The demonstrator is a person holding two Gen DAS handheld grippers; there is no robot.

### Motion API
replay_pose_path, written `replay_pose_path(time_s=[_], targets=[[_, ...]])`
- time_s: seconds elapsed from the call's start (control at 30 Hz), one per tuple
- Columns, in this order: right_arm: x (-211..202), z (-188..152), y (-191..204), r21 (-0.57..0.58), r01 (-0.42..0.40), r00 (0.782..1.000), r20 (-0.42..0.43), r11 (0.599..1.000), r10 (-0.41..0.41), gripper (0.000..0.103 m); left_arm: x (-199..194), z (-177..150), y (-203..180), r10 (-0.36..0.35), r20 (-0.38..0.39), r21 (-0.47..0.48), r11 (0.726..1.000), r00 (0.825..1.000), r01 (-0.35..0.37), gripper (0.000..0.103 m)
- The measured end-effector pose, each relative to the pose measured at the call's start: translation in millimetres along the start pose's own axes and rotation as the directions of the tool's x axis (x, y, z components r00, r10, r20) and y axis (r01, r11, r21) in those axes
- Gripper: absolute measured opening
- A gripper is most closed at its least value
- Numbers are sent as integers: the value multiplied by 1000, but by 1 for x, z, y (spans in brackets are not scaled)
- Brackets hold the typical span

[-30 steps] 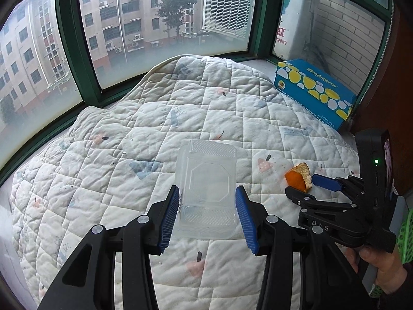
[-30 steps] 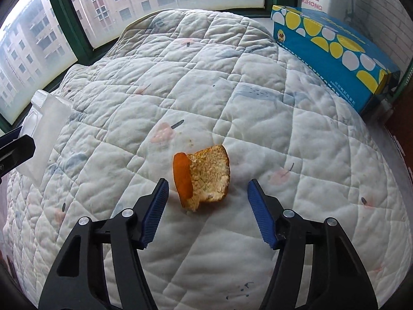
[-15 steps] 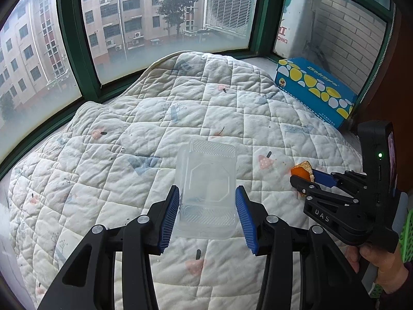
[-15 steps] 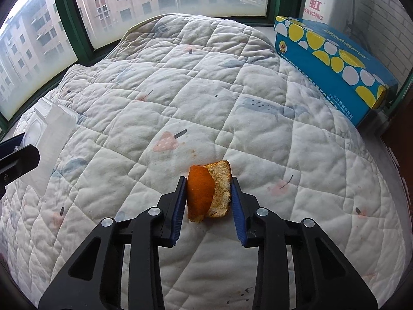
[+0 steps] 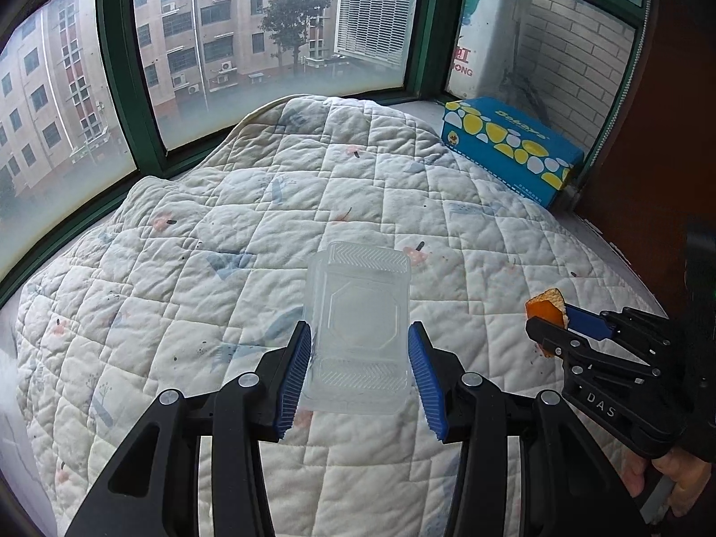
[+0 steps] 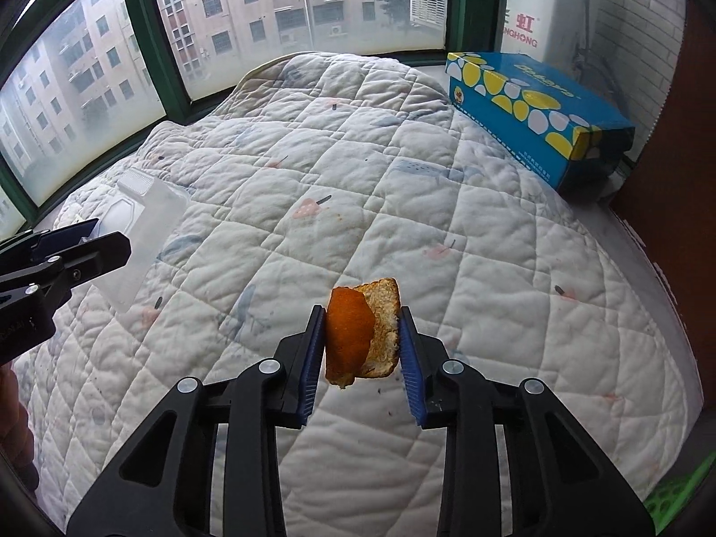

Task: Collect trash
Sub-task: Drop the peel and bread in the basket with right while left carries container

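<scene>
I am pinching the orange peel (image 6: 360, 335) in my right tool (image 6: 361, 360) and the clear plastic tray (image 5: 358, 326) in my left tool (image 5: 358, 376), both lifted above the quilt's (image 5: 179, 268) near edge; binning them is remaining

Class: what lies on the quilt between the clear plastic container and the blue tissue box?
Only bare white quilt between clear plastic container and blue-and-yellow tissue box, in the left wrist view.

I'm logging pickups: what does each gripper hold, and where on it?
Left gripper: clear plastic container, pinched across its sides near one end. Right gripper: orange peel, clamped across its folded faces.
</scene>
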State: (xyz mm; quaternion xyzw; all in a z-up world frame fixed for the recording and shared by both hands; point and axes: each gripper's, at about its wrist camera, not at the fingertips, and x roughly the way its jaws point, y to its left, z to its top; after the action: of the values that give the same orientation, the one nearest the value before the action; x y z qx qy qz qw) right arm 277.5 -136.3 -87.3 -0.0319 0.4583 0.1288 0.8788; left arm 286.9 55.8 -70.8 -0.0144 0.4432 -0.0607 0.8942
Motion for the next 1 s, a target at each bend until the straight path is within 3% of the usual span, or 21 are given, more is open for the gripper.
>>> replay_pose_path(time_s=[0.57,1.0], targets=[[-118,-81,-17,47,44,996,78,998,-48,32,-76,-49,-57,-82,40,53,995,996,80,44],[-195,-156,-56,157,114,981,136,981,-135,32,-103,-84,-115,-172,24,120,978,985,168,44]])
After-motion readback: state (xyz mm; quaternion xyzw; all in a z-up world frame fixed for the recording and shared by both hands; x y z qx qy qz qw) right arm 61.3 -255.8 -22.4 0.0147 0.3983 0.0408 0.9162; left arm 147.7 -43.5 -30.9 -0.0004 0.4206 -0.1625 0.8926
